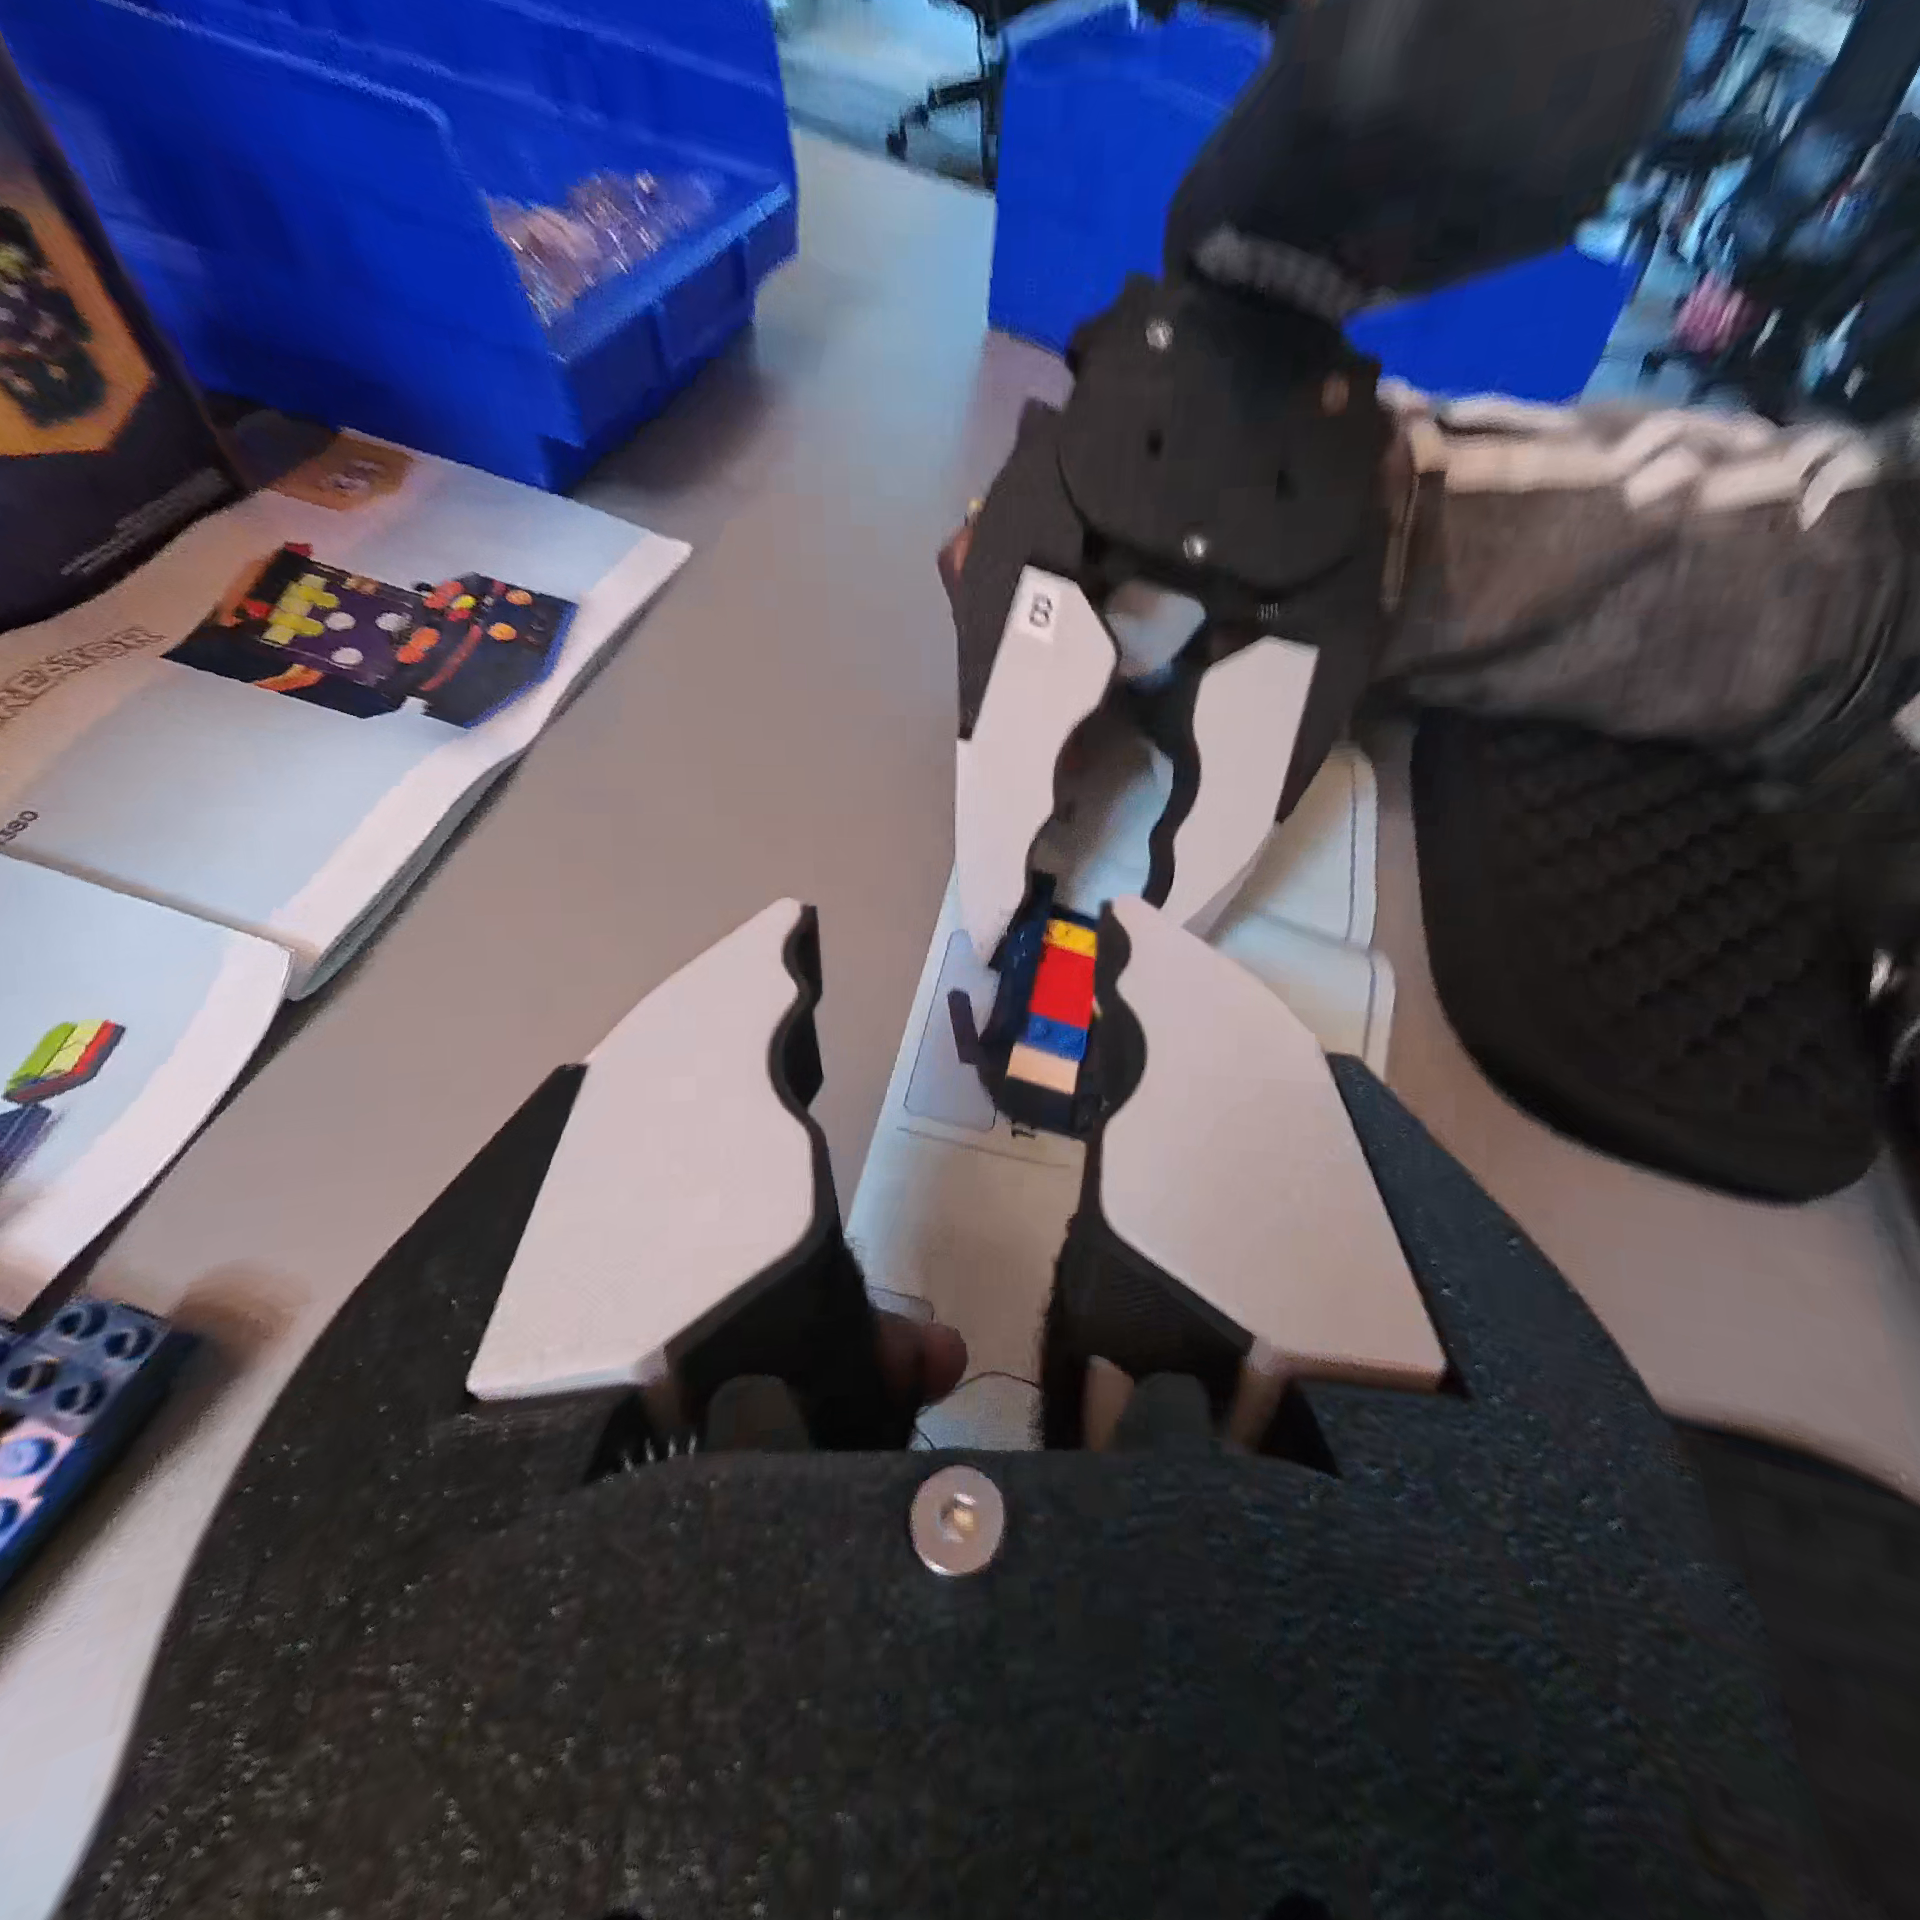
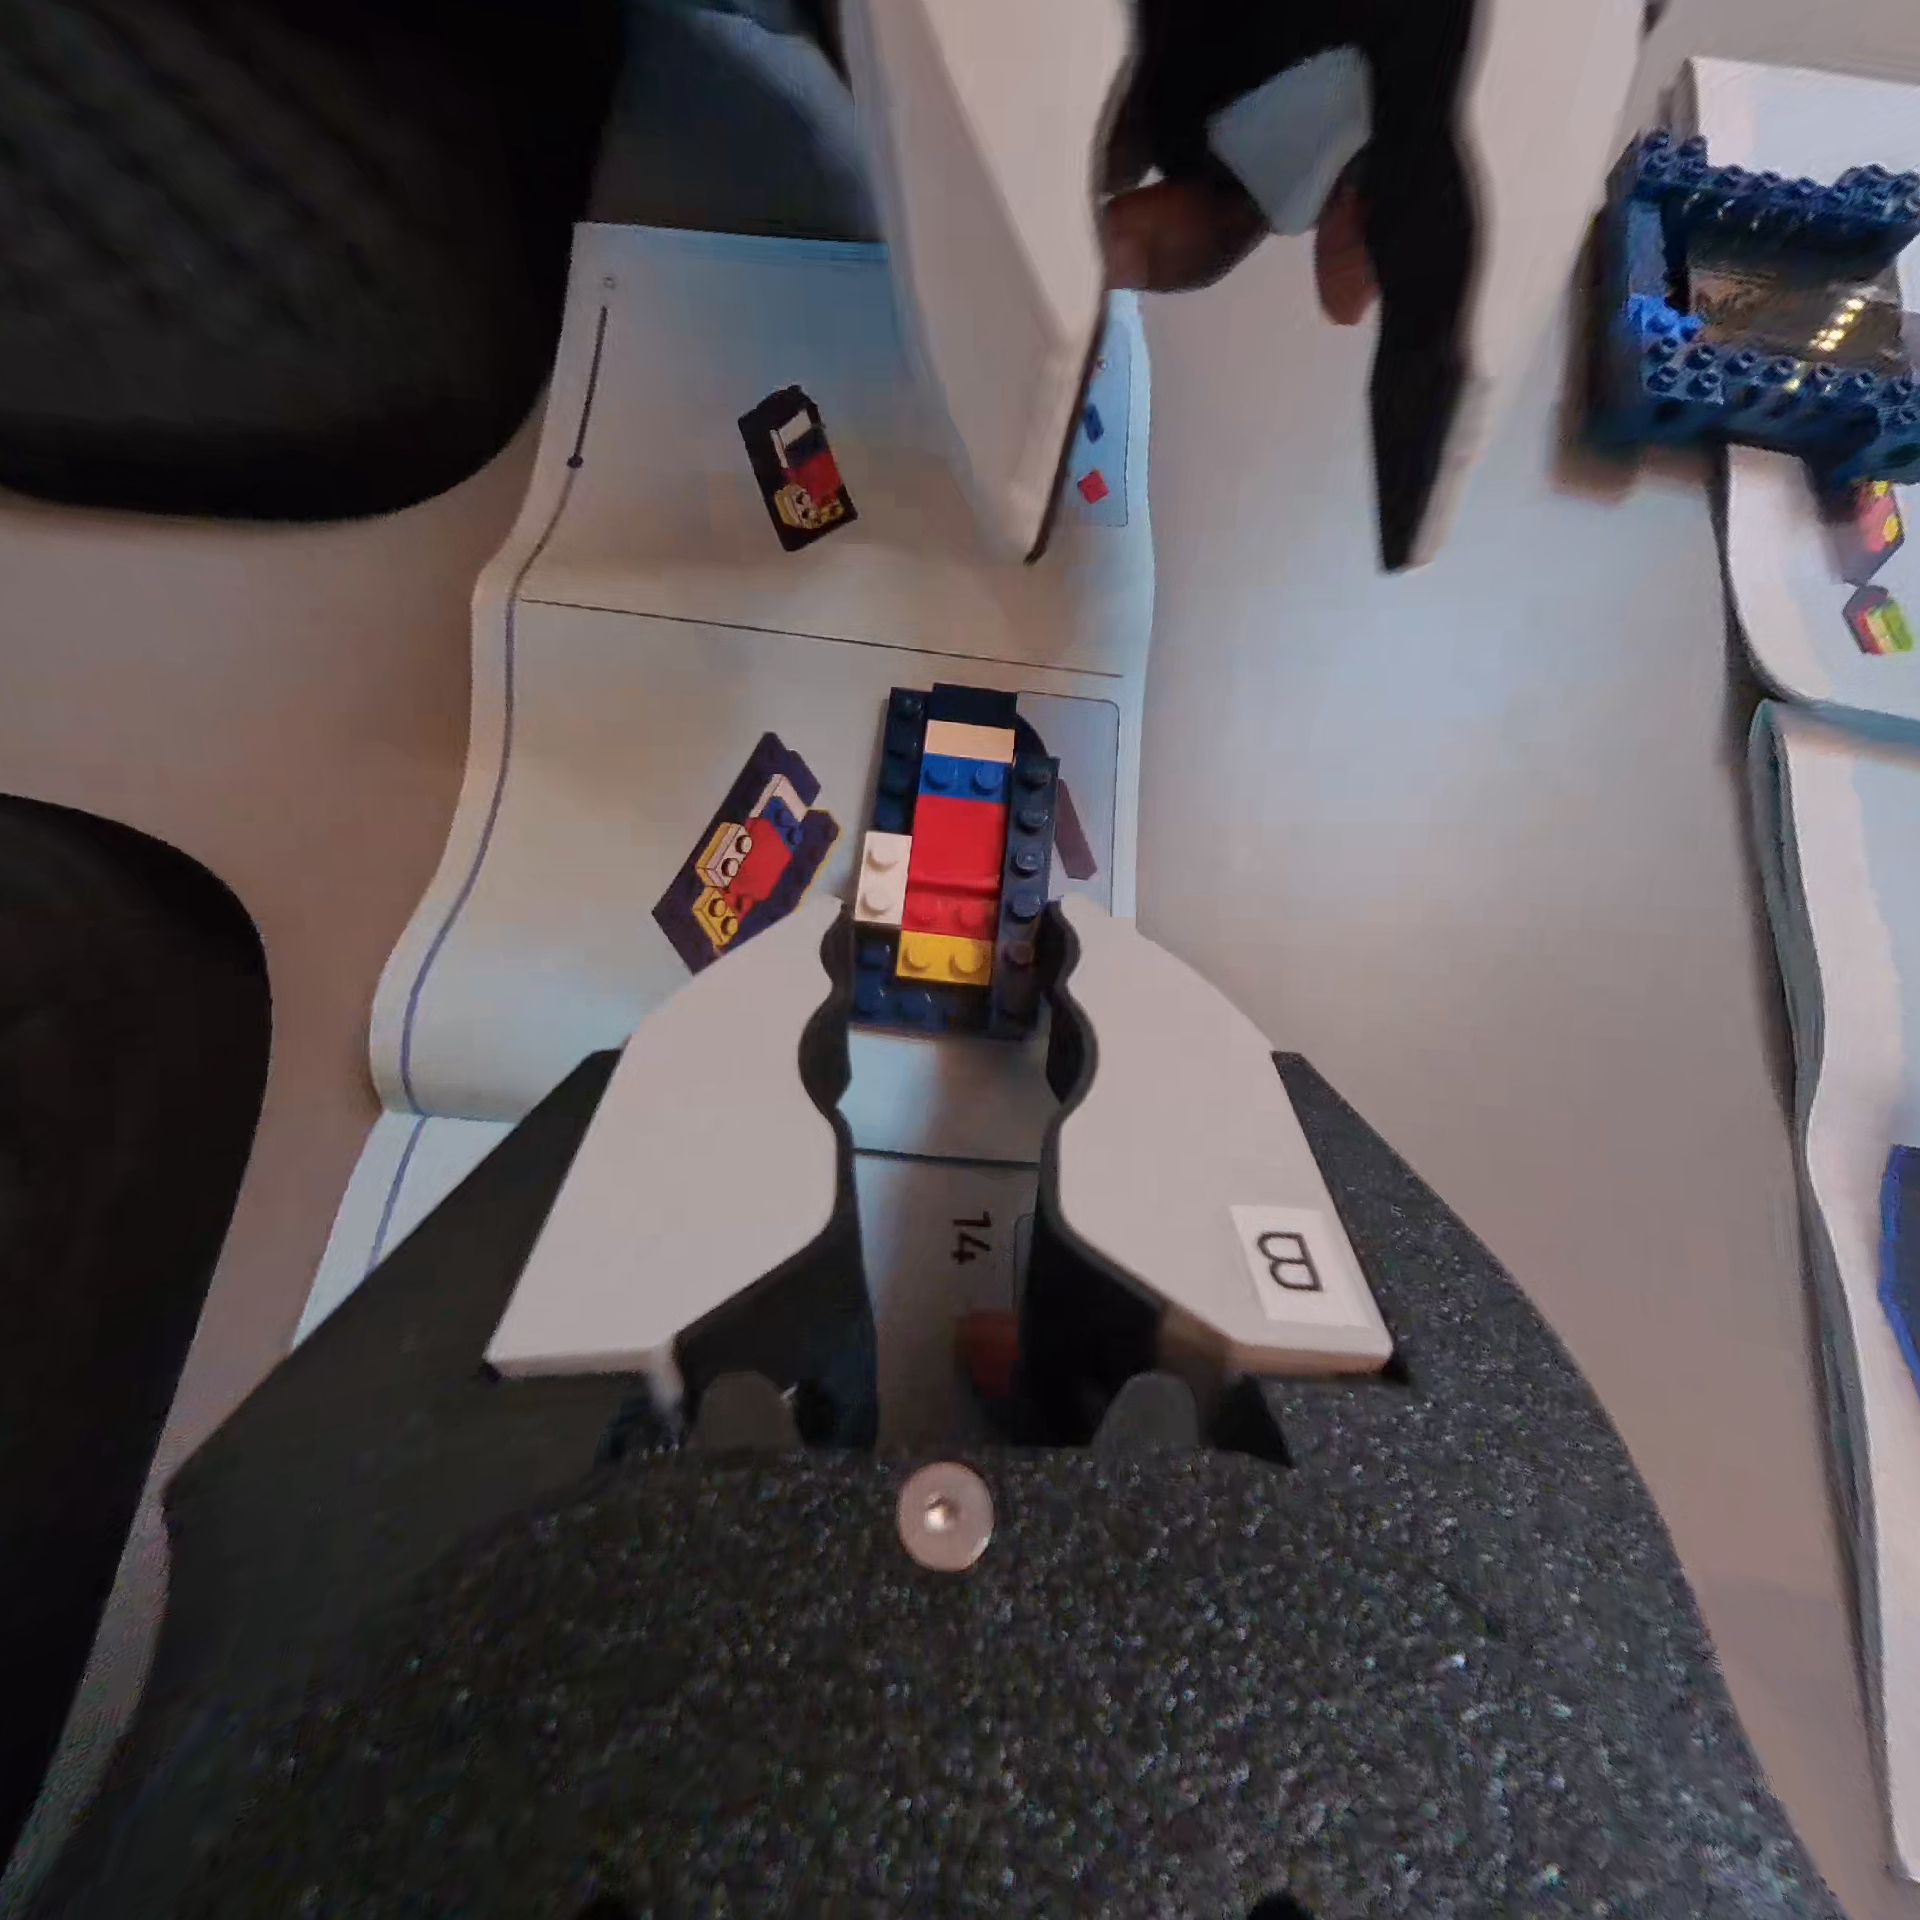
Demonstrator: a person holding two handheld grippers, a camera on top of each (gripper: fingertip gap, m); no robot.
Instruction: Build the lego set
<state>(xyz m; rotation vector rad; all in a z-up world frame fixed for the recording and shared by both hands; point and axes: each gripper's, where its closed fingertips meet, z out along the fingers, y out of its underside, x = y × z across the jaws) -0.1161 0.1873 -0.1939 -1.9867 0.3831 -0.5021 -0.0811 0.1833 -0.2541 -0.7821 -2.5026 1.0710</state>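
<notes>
Between the two grippers sits a small brick assembly (image 2: 956, 862): dark blue base, stacked tan, blue, red, yellow bricks down the middle, one white brick on its side. It lies flat on an open instruction booklet (image 2: 665, 665) on the grey table (image 2: 1455, 831).

Right gripper (image 2: 948, 920): jaws partly open, tips straddling the yellow end of the assembly. Pads sit just beside the base edges; can't confirm they press on it.

Left gripper (image 1: 961, 920): jaws wide open, nothing between them. Its right fingertip (image 1: 1127, 935) is just beside the assembly's tan end; left finger is well clear over bare table.

Left of the left gripper: more open booklets (image 1: 343, 727), blue bins (image 1: 416, 208) beyond them, a dark blue studded plate (image 1: 73, 1392) near its base. Black mesh chair (image 1: 1642, 935) on the other side.
</notes>
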